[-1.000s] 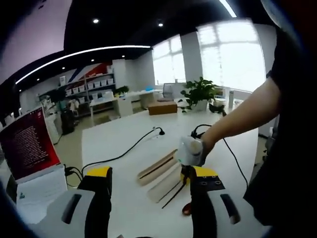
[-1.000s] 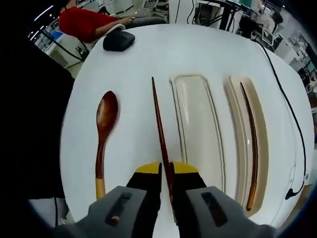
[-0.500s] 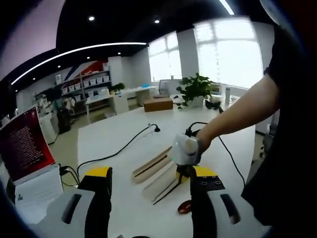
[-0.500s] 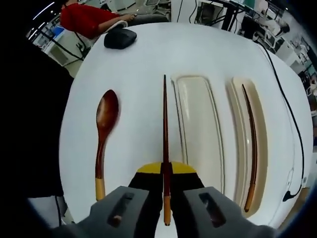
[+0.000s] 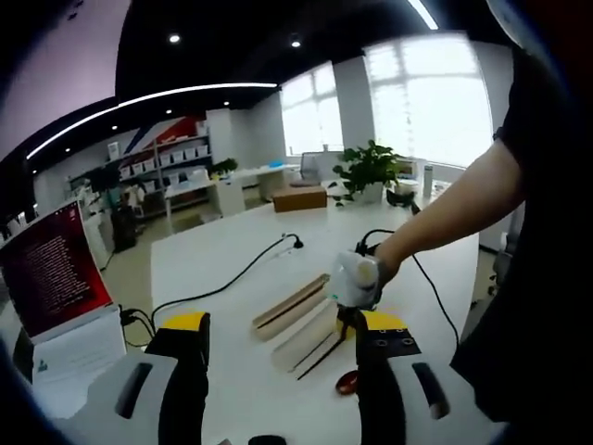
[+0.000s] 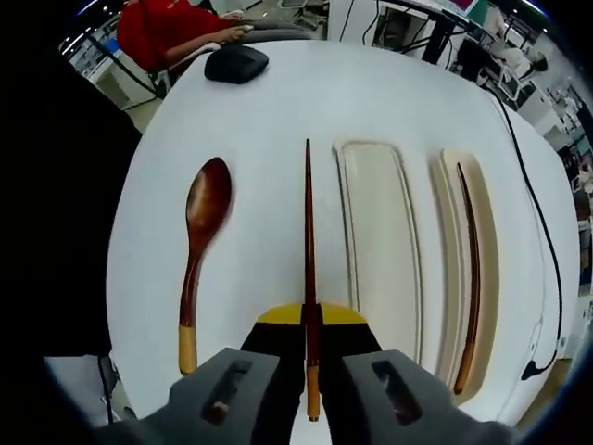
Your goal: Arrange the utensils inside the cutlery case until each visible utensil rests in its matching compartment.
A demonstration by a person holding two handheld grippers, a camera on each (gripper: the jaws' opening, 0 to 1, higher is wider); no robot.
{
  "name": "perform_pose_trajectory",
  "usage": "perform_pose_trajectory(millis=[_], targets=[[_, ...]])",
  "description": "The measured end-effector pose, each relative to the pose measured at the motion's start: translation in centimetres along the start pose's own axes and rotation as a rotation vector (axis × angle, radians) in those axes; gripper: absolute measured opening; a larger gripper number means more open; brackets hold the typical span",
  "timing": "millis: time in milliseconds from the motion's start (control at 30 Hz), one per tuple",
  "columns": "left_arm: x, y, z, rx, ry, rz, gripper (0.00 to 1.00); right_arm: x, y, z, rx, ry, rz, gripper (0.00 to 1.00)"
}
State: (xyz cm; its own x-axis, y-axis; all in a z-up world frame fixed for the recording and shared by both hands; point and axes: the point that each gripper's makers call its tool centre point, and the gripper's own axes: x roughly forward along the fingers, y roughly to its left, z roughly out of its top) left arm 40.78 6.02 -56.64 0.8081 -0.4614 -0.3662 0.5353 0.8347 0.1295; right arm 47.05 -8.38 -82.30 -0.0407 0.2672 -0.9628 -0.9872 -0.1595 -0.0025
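White round table (image 6: pixel 278 102) takes up most of the right gripper view; it also spreads out ahead in the left gripper view, w/ a black cable (image 5: pixel 232 278) snaking across it.

Cutlery case (image 6: pixel 419 269): cream/beige, two long rounded compartments side by side, lying flat on the table. Wide compartment (image 6: pixel 380 250) nearer the middle holds nothing. Narrow outer compartment (image 6: pixel 482 278) has one dark red-brown chopstick (image 6: pixel 471 278) lying lengthwise in it, tan end toward the camera. In the left gripper view the case (image 5: pixel 292 311) sits mid-table, seen edge-on.

Spoon (image 6: pixel 199 250): glossy reddish-brown wood, oval bowl pointing away, slim handle w/ tan tip near the camera. Lies on bare table, left of the case, apart from it.

Second chopstick (image 6: pixel 308 269): same dark red-brown w/ tan end, straight, tapering away. Clamped by the right gripper (image 6: pixel 309 338); jaws closed tight on its thick end, shaft running out between spoon and case, just beside the case's near edge. Whether it's touching the table – can't tell.

Left gripper (image 5: pixel 278 371): jaws spread wide, nothing between them, held over the table edge. From there the person's hand (image 5: pixel 366 273) w/ the right gripper is over the case.

Black mouse (image 6: pixel 236 63) at the table's far edge.
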Motion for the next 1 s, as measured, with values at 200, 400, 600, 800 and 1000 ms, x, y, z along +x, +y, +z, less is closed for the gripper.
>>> perform_pose_trajectory(millis=[200,400,600,800,1000], targets=[[-0.3,-0.2,0.0,0.004,-0.004,-0.002,0.65,-0.4,0.1,-0.4,0.004,-0.001,-0.003,0.0],[-0.4,-0.3,0.1,0.014,-0.003,-0.008,0.65,-1.1,-0.1,0.0,0.002,-0.014,-0.015,0.0],[-0.4,-0.1,0.3,0.015,-0.012,-0.011,0.65,-1.8,-0.5,0.0,0.002,-0.016,-0.026,0.0],[-0.4,0.0,0.3,0.02,-0.017,-0.015,0.65,-2.5,-1.0,0.1,-0.02,-0.01,-0.05,0.0],[-0.3,-0.1,0.5,0.025,-0.022,-0.021,0.65,-3.0,-1.3,0.2,-0.032,-0.008,-0.064,0.0]])
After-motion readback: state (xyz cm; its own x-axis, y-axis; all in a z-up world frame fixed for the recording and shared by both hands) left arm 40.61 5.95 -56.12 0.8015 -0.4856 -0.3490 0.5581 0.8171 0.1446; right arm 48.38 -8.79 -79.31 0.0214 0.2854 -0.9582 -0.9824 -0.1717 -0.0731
